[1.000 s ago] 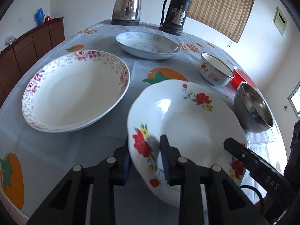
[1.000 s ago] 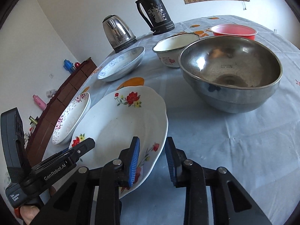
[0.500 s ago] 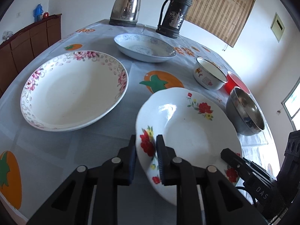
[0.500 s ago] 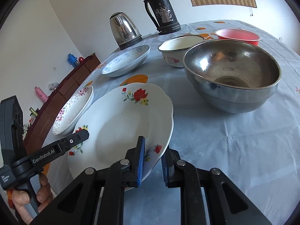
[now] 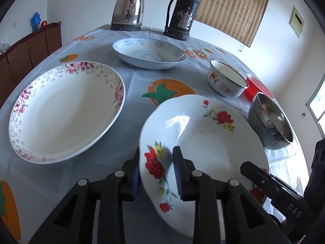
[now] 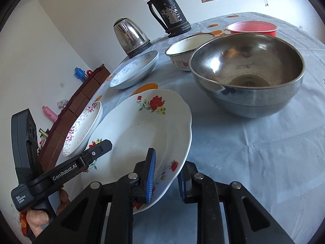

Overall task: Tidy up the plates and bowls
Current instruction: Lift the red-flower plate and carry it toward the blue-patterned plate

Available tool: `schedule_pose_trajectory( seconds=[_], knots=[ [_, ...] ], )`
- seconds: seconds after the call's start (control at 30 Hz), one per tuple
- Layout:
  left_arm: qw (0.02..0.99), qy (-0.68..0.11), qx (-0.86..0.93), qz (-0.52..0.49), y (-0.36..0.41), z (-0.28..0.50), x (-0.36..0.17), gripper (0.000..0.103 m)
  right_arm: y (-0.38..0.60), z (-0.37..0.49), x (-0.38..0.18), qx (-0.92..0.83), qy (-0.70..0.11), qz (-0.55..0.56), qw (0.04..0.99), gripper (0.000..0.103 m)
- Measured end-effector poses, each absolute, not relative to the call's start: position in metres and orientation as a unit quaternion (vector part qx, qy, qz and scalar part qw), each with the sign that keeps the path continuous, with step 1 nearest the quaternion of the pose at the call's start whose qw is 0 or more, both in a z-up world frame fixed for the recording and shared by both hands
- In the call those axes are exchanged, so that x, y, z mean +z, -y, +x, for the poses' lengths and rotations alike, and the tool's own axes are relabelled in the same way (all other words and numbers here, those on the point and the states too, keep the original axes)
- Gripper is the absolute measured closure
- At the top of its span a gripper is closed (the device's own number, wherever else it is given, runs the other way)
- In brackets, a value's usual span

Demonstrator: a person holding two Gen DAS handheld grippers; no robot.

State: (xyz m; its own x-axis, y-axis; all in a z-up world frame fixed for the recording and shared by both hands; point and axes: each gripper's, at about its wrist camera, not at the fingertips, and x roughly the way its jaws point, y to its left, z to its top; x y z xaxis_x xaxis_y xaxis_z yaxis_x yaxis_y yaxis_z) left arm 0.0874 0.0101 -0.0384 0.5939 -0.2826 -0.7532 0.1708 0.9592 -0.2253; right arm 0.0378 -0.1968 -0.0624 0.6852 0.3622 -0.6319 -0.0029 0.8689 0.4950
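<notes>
A white scalloped plate with red flowers [image 5: 203, 142] [image 6: 146, 130] hangs tilted just above the table, with a gripper on each side. My left gripper [image 5: 157, 177] has the plate's left rim between its pads. My right gripper [image 6: 165, 177] straddles the opposite rim, one pad inside the plate and one beneath it. Both sets of jaws are opening slightly, while the pads still bear on the rim. A large pink-flowered plate [image 5: 65, 111] lies to the left, and a blue-patterned plate [image 5: 149, 52] lies farther back.
To the right stand a steel bowl [image 6: 247, 75], a white enamel bowl [image 5: 225, 81] and a red bowl [image 6: 251, 27]. A kettle [image 5: 128, 8] and a dark thermos [image 5: 182, 12] stand at the table's far edge. A wooden sideboard [image 5: 24, 57] runs along the left wall.
Both grippers closed on the red-flowered plate's rims and raised it off the cloth. Since half a second ago the jaws have widened a little and the plate tilts more.
</notes>
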Motion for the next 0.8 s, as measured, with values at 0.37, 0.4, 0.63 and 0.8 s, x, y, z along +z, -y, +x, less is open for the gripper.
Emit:
schedule_pose_trajectory(
  seconds=[0.37, 0.4, 0.63, 0.8],
  knots=[
    [0.901, -0.407, -0.136, -0.066, -0.017, 0.075, -0.024, 0.081, 0.187, 0.032, -0.047, 0.072, -0.369, 0.191, 0.907, 0.08],
    [0.903, -0.401, -0.135, -0.066, -0.019, 0.074, -0.021, 0.081, 0.185, 0.031, -0.044, 0.071, -0.366, 0.186, 0.909, 0.08],
    [0.907, -0.393, -0.132, -0.073, -0.03, 0.069, -0.015, 0.081, 0.176, 0.026, -0.034, 0.075, -0.352, 0.176, 0.916, 0.08],
    [0.918, -0.374, -0.109, -0.078, -0.047, 0.066, -0.004, 0.081, 0.162, 0.029, -0.019, 0.089, -0.341, 0.16, 0.922, 0.08]
  ],
)
